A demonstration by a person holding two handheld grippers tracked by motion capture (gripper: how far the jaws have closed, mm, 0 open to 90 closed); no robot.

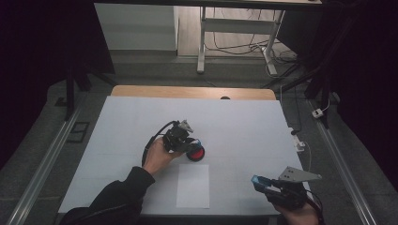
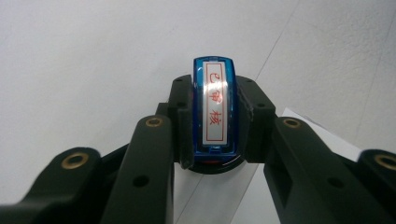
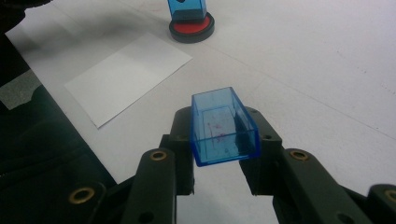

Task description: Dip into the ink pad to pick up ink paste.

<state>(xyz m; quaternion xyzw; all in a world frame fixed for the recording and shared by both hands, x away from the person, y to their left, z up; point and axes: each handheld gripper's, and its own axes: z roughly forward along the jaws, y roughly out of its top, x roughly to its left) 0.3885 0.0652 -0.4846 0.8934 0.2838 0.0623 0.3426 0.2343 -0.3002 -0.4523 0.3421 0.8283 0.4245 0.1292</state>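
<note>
Nearest the lens in the high view, at the lower right edge of the frame, the right claw [image 1: 261, 182] is closed on a clear blue cap [image 1: 257, 180]; the right gripper view shows this cap [image 3: 223, 127] as a hollow rectangular shell pinched between the two black jaws, open end toward the camera, held above the white tabletop [image 1: 244, 126]. Lower left, a dark sleeve [image 1: 117, 199] and the left hand [image 1: 157, 157] rise toward mid-frame. Between the two arms, at lower centre, a white paper sheet [image 1: 193, 185] lies flat on the tabletop, apart from both claws; in the right gripper view the sheet [image 3: 128, 74] sits at centre left. Just beyond the sheet's far edge, at centre frame, the left claw [image 1: 193, 144] is closed on a blue stamp [image 1: 195, 142], which stands on a round red ink pad [image 1: 196, 154]. The left gripper view shows the stamp [image 2: 214, 108] upright between the jaws, its white label bearing red characters, with the pad's dark rim just below. In the right gripper view, stamp [image 3: 187, 9] and ink pad [image 3: 192, 28] appear at the upper centre. Farther off, the tabletop's wooden far edge [image 1: 192, 92], then the floor with desk legs [image 1: 202, 42] and cables [image 1: 234, 47] at the top of the frame.
</note>
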